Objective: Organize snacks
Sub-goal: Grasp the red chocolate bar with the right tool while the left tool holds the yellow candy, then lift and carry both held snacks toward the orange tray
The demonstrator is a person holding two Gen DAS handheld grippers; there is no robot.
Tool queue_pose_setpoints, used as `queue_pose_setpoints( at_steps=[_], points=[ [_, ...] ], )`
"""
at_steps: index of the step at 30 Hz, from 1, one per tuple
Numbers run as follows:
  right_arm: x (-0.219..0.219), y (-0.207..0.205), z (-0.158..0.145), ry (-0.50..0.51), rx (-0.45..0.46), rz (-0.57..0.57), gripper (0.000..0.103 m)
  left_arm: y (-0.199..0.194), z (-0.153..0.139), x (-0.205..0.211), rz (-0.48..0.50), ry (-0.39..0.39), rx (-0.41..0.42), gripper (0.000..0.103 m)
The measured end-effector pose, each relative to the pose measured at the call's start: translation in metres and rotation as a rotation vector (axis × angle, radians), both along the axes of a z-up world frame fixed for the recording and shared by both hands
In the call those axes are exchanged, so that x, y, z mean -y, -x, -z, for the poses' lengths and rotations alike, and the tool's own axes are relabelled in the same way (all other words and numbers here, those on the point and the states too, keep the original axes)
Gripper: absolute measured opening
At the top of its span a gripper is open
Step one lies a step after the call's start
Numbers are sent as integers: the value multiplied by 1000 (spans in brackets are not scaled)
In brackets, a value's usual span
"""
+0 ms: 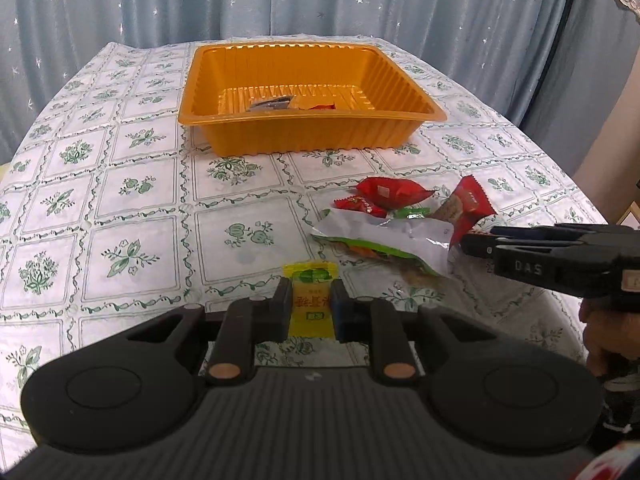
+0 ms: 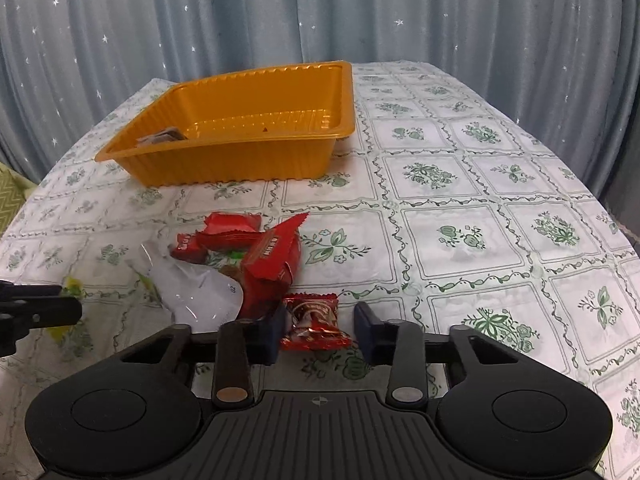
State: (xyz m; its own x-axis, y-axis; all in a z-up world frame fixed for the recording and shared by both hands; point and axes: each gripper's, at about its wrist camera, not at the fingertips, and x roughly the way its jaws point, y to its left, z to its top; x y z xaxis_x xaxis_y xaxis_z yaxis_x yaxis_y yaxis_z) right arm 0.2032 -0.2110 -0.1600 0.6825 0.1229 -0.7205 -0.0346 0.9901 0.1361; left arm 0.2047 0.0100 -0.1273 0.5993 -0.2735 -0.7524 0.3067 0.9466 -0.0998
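Note:
My left gripper [image 1: 312, 312] is shut on a small yellow packet [image 1: 311, 280] with a green end, held just above the tablecloth. In the right wrist view it shows at the left edge as the left gripper [image 2: 76, 308]. My right gripper [image 2: 318, 324] stands open around a red and brown foil candy [image 2: 314, 316] lying on the cloth. Its left pad touches the wrapper and a small gap shows on the right. Beside it lies a pile of red packets [image 2: 272, 248] and a white bag [image 2: 200, 288]. The orange tray [image 1: 312, 142] stands behind and holds a dark wrapper [image 1: 272, 103].
The table wears a white cloth with green flower squares [image 2: 460, 240]. Blue star-patterned curtains [image 1: 320, 0] hang close behind it. The tray [image 2: 224, 160] sits at the back left in the right wrist view. A hand [image 1: 604, 336] grips the right tool at the right edge.

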Motion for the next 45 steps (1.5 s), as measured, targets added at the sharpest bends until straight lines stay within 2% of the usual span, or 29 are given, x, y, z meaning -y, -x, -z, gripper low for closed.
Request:
queue_pose_setpoints(
  at_steps=[10,19,21,22,23,27,28,30,31,32,37,45],
  points=[
    [0,18,-12,27,21,3,34,14,-4,3,-38,13,-11,18],
    [3,34,-6,20,-46,-22,35,29,-13,9,-34,34,-7,18],
    [1,35,-5,31,-48,-32,40,31,-14,9,-37,34,-8,18],
    [0,35,-5,30,-45,-35,49,32,-14,9,-37,34,-8,18],
    [0,35,-6,31,-41,-36,54,32,-14,9,-37,34,-10,18],
    [-2,34,-5,37,-37,-43,54,32,-13,9,-42,39,-14,18],
    [-2,34,-4,42,-39,-44,54,32,-13,9,-44,40,-15,18],
    [-3,35,-4,47,-38,-41,44,32,-13,9,-46,42,-16,18],
    [-4,36,-4,52,-38,-42,27,32,-13,9,-46,43,-17,18],
    [-4,36,-4,65,-35,-38,23,32,-13,9,-48,44,-17,18],
    [-4,41,-8,73,-26,-35,22,35,-15,11,-58,42,-16,18],
    [-6,54,-29,33,-4,-30,22,46,-29,12,-98,34,-1,18]
  ],
)
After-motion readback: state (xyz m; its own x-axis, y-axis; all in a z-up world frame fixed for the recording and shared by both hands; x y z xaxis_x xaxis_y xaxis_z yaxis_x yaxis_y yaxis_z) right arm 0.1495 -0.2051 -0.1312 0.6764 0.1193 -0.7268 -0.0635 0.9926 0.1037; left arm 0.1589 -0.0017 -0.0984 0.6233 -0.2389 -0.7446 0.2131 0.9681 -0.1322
